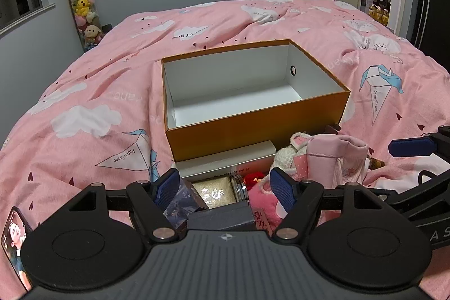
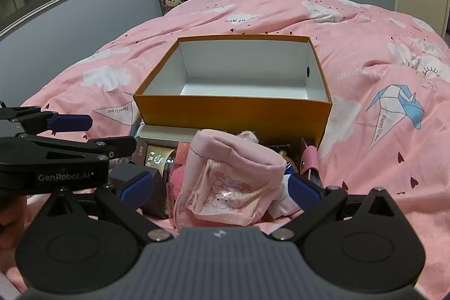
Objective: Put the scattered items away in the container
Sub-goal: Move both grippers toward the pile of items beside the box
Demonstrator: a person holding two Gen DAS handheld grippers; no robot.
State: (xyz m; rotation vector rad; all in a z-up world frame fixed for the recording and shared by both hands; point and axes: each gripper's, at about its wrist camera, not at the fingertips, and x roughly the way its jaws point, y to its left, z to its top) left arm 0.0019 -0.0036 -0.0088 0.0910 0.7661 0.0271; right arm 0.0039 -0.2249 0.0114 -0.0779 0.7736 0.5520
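Both grippers, left [image 1: 225,189] and right [image 2: 219,191], jaws apart over the clutter (probably choosing), orange box [image 1: 253,128] empty.

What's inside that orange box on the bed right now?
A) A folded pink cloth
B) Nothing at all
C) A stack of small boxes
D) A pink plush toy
B: the orange box shows only its bare white floor and walls; the toys and small boxes lie in front of it on the bed.
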